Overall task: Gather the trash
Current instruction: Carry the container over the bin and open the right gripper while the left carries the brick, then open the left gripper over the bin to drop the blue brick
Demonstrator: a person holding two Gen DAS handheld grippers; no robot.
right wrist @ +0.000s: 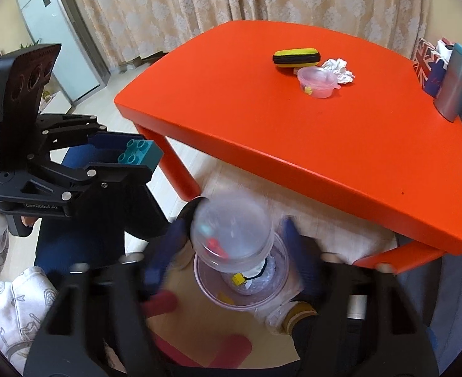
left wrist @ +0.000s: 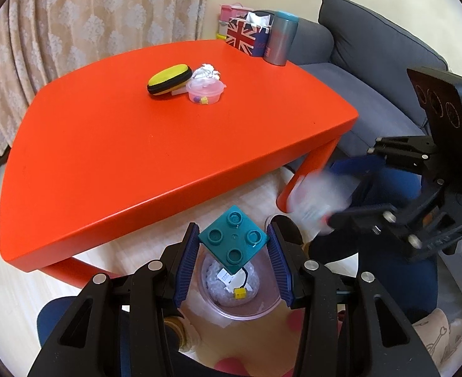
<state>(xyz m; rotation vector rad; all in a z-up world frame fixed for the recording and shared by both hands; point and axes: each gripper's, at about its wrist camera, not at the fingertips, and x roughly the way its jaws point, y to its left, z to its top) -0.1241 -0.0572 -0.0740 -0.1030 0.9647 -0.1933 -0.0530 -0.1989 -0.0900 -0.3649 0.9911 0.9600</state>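
My left gripper (left wrist: 233,251) is shut on a teal toy brick (left wrist: 233,245), held by its corners above a pink-rimmed trash bin (left wrist: 267,306) on the floor. The bin holds bubble wrap and a small yellow piece. The brick shows in the right wrist view (right wrist: 139,154) too. My right gripper (right wrist: 234,238) holds a clear plastic cup (right wrist: 232,232), blurred by motion, over the same bin (right wrist: 281,295). The cup also shows in the left wrist view (left wrist: 315,204). A crumpled foil ball (left wrist: 206,71) lies on the orange table (left wrist: 105,163).
On the table are a yellow-black case (left wrist: 169,79), a small pink lidded container (left wrist: 205,91), a Union Jack box (left wrist: 246,36) and a grey tumbler (left wrist: 280,38). A grey sofa (left wrist: 372,62) stands to the right. Curtains hang behind.
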